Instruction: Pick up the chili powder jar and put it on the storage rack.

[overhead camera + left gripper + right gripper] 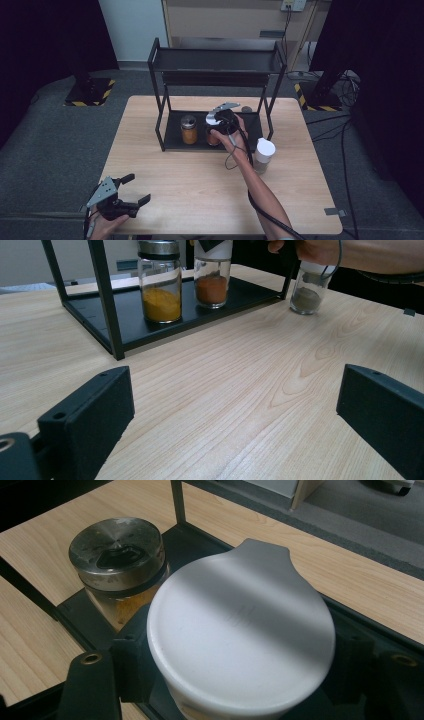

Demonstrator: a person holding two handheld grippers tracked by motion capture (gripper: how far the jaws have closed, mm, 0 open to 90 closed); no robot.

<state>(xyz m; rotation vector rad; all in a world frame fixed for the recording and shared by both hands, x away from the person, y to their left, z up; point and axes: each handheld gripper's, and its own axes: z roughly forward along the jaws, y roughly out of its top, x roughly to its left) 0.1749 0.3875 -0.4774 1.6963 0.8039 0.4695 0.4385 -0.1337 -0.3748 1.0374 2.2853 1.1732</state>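
Both black fingers (127, 667) of the right gripper (221, 121) clamp a white-lidded glass jar of reddish-brown powder (212, 275) on the bottom shelf of the black metal two-tier rack (215, 60). Wide apart, the left gripper (131, 189) has nothing between its jaws at the near left edge of the pale wooden table (200, 195), which stands on grey carpet. That hand is cut off below. Beside the held jar sits a steel-lidded glass jar of yellow powder (189, 129); a white-lidded jar of grey powder (263, 155) stands off the rack, its top hidden in the left gripper view.
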